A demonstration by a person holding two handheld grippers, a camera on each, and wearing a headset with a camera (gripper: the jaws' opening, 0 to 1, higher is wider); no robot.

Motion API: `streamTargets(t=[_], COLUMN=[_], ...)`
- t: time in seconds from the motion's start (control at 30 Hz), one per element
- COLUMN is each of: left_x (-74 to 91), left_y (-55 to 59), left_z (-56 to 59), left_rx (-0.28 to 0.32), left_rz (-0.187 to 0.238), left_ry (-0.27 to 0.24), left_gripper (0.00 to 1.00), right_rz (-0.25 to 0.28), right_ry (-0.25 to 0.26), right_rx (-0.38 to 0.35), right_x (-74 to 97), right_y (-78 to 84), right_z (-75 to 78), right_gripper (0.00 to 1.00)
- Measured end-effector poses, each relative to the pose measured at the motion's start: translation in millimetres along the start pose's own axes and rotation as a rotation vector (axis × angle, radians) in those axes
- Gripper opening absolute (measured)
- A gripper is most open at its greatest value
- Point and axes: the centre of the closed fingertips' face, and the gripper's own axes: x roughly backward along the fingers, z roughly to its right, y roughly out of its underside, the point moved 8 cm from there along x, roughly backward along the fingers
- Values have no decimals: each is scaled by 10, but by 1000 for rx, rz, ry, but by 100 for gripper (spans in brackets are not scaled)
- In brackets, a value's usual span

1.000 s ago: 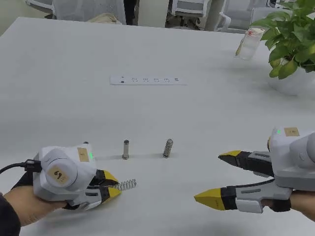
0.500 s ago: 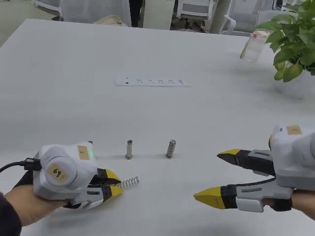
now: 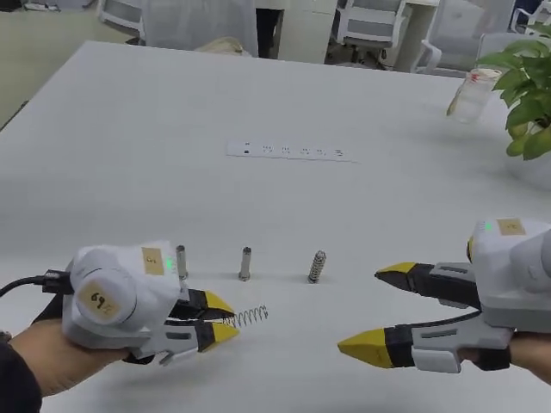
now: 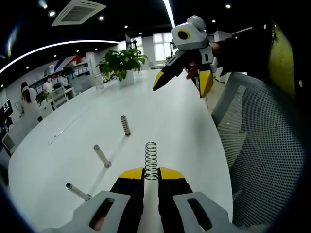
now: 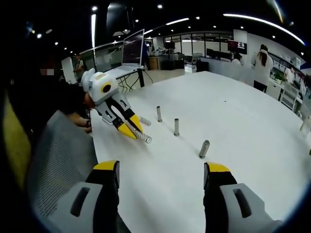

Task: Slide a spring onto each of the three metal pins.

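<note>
The white table (image 3: pixel 258 198) stretches toward office chairs. The right gripper (image 3: pixel 362 310) hangs wide open, well right of the pins (image 3: pixel 246 263). The left gripper (image 3: pixel 231 320), just before the row, pinches one end of a loose spring (image 3: pixel 250 316) that juts past its tips. The rightmost pin carries a fitted spring (image 3: pixel 318 266).

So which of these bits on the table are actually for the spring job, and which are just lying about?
For the job: spring in the shut left gripper; bare left pin; bare middle pin; right pin, already fitted with one; open right gripper.
Just lying about: power strip; potted plant; clear cup; office chairs.
</note>
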Motion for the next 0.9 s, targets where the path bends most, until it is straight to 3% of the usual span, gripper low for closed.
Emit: streamTargets(t=[0.4,0.9], left_x=[167,243], left_y=[-164,-285], left_z=[110,205], left_rx=[-29,-46], left_rz=[43,79], left_ry=[-29,-47], left_gripper=[3,3], right_rz=[5,-13], right_ry=[-113,-229], right_rx=[54,65], right_x=[-275,-519], right_y=[-247,-344], right_z=[-125,-297], right_gripper=[65,55])
